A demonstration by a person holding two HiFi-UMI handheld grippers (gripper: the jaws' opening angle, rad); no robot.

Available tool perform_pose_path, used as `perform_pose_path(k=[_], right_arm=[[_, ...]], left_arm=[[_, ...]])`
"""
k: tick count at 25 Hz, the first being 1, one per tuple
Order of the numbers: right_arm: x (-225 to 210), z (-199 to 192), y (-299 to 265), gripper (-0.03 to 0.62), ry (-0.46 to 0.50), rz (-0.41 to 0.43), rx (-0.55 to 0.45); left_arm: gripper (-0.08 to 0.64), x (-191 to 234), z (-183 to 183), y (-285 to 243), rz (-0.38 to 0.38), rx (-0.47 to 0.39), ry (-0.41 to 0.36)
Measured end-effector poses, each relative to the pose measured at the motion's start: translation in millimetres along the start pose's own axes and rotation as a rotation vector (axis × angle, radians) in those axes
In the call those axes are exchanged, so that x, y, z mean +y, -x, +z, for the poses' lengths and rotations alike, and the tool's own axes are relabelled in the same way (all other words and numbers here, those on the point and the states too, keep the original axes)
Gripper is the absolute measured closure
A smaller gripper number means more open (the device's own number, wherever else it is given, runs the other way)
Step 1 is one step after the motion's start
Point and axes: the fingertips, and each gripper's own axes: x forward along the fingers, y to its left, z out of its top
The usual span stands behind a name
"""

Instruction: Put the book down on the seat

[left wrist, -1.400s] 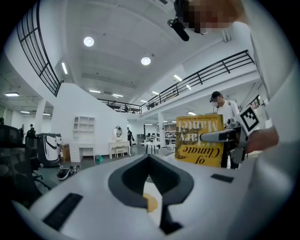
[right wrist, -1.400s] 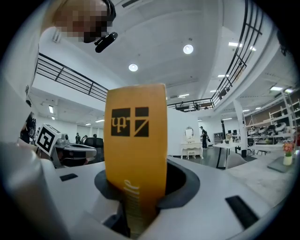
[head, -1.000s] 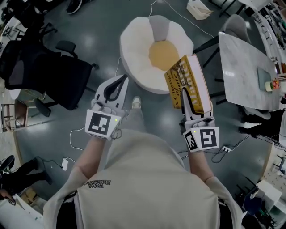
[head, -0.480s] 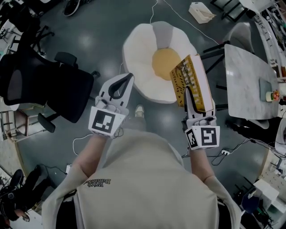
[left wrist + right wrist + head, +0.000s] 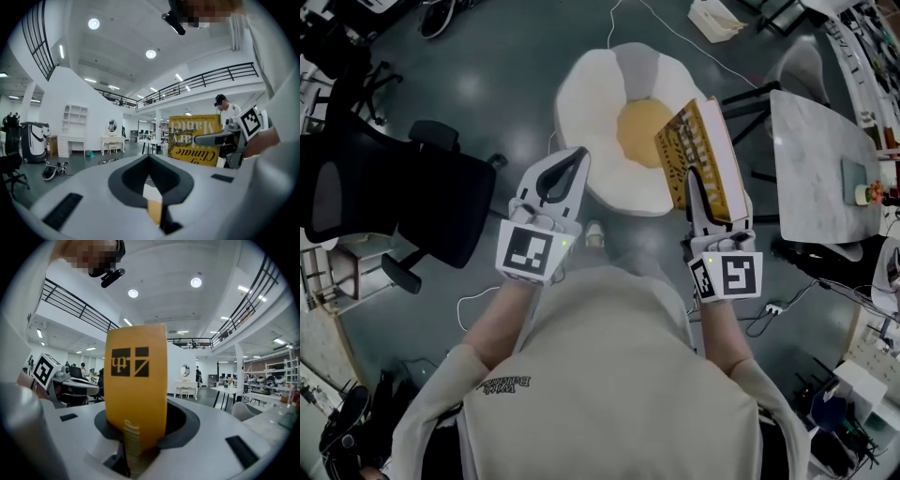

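1. Pale beige short-sleeved T-shirt (image 5: 609, 394) with small dark lettering (image 5: 508, 382) near the left shoulder.
2. One pale shoe (image 5: 594, 232).
3. White left tongs (image 5: 577, 155) and right tongs (image 5: 691, 183), each bearing a black-and-white marker cube (image 5: 532, 251) with a green light.

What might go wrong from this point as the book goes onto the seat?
The right gripper pinches the book at one end only, so it may tip or slip in the fingers. In the head view the book hangs over the puffy right rim of the seat, not its middle; released there, it may slide off. The table close on the right might get bumped.
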Motion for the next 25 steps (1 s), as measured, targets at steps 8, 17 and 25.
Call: perform_pose_path(k=[8, 17, 25], right_arm=[[1, 5, -13, 0.443, 0.028, 0.036, 0.009], [3, 2, -19, 0.443, 0.029, 0.106, 0.010], [-18, -21, -21, 0.443, -0.004, 0.119, 0.033]], left_arm=[[0.551, 7, 0, 0, 0.031, -0.011, -0.012], [0.551, 8, -2, 7, 0.108, 0.004, 0.012], [0.551, -10, -2, -6, 0.112, 0.022, 0.011]])
